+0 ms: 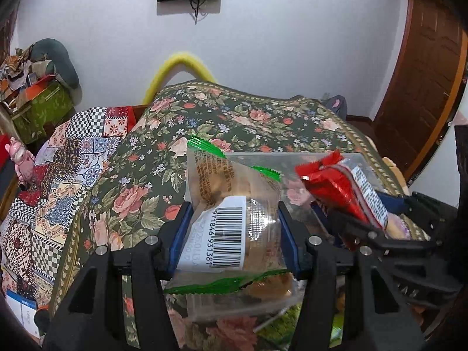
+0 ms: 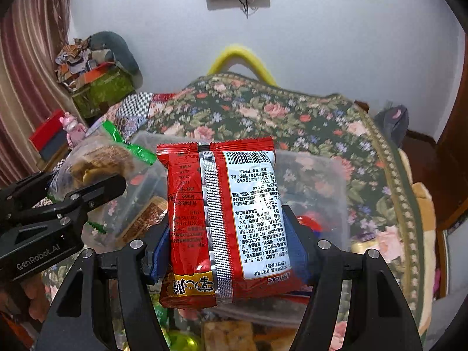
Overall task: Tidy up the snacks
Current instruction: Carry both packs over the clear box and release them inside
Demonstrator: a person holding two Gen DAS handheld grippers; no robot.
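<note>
Two snacks are held up at once, both above the clear bin (image 2: 330,175) on the floral cloth (image 1: 234,117). To the left of the bin's middle, the left gripper (image 1: 234,228) has its jaws closed on a clear pack (image 1: 234,204) with green edges. To the right, the right gripper (image 2: 231,248) clamps a red pack (image 2: 222,213). I judge the step is placing into the bin. Next, each pack must go down over free space inside before its jaws open.
</note>
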